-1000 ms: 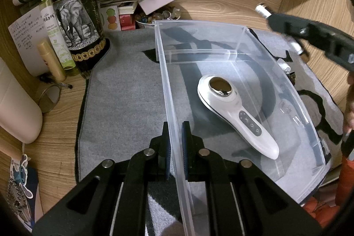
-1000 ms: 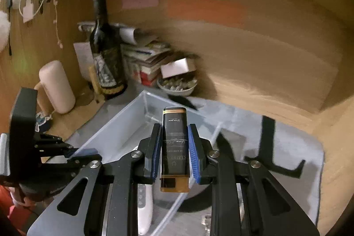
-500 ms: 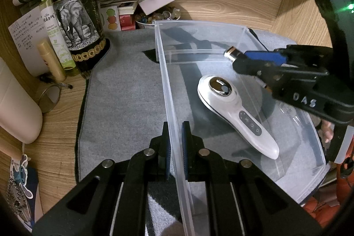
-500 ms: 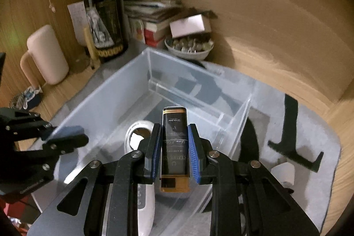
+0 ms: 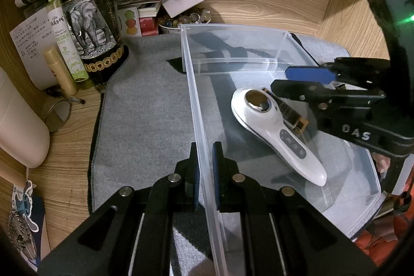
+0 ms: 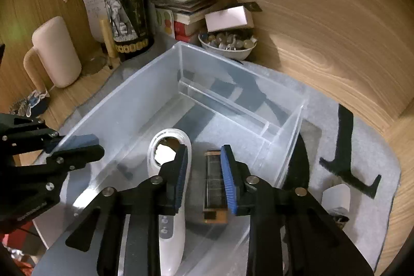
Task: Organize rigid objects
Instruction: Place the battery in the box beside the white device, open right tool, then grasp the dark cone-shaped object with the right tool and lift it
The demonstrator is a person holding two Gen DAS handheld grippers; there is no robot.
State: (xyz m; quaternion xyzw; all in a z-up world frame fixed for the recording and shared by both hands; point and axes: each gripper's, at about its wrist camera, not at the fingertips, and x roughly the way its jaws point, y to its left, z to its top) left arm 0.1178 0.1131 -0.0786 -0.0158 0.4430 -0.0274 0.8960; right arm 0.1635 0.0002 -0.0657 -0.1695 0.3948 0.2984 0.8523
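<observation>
A clear plastic bin [image 5: 258, 29] [image 6: 145, 89] stands on a grey mat. A white handheld device [image 5: 274, 131] [image 6: 170, 203] lies in it. A black and gold box [image 6: 214, 188] [image 5: 293, 115] lies on the bin floor beside the device. My left gripper [image 5: 205, 157] is shut on the bin's left wall. My right gripper [image 6: 203, 172] is open just above the box, fingers either side of it, apart from it. The right gripper shows in the left wrist view [image 5: 305, 83], and the left gripper in the right wrist view [image 6: 80, 145].
A dark wine bottle [image 5: 88, 14] [image 6: 128, 4], a green-capped spray bottle [image 5: 64, 30], stacked books and a bowl of small items [image 6: 227, 44] crowd the back. A beige cylinder [image 6: 55, 51] stands left. A small white object [image 6: 336, 197] lies on the mat right of the bin.
My right gripper moved down into the bin, opened and let go of the black and gold box, which now lies on the bin floor. My left gripper has not moved.
</observation>
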